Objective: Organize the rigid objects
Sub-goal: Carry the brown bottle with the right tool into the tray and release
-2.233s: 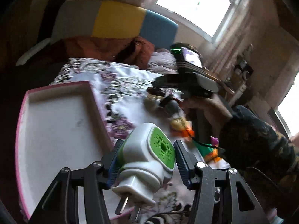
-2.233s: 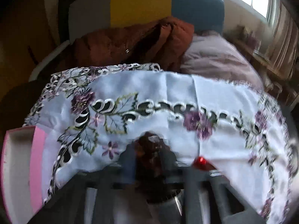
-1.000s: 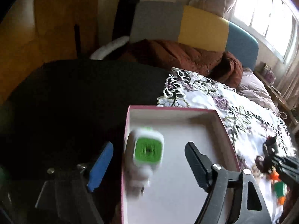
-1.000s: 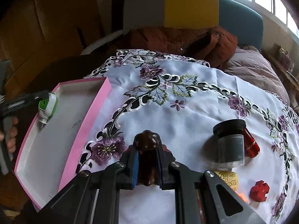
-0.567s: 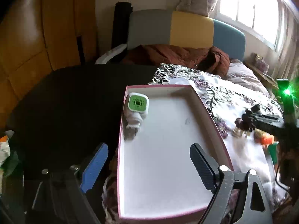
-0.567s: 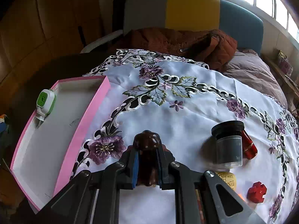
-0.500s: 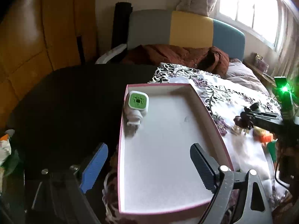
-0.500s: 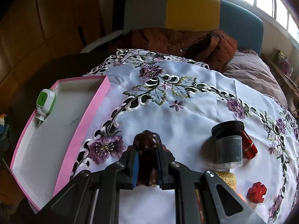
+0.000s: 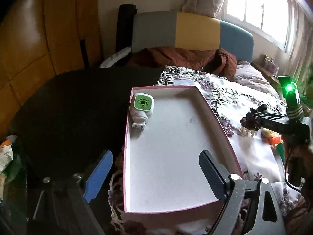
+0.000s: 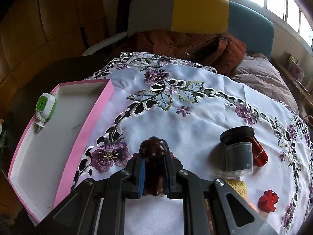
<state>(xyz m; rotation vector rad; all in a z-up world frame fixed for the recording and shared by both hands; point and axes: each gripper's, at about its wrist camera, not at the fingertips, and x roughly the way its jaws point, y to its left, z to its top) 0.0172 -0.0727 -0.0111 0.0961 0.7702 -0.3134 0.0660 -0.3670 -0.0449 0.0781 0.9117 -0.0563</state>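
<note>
A glossy dark-brown carved figurine [image 10: 154, 164] is clamped between the 2 closed fingers of the right gripper [image 10: 154, 173], its knobbly head jutting past the fingertips above the white tablecloth embroidered with purple flowers [image 10: 195, 121]. The left gripper [image 9: 154, 174] is spread wide and holds nothing, poised over the near end of the shallow pink-rimmed white tray [image 9: 221, 125]. A white plug-in device with a green face [image 9: 141, 107] is seen lying in the tray's far left corner, prongs toward the camera, well apart from both grippers. On the cloth right of the figurine stand a dark-capped grey jar [image 10: 238, 152], a red vial [image 10: 259, 152] touching it, a yellow carved piece [image 10: 237, 190] and a red cross-shaped block [image 10: 268, 198]. The figurine's base is hidden by the fingers. A round dark table [image 9: 68, 105], a grey, yellow and blue chair [image 10: 195, 9] and a bright window [image 9: 260, 5] are visible behind.
</note>
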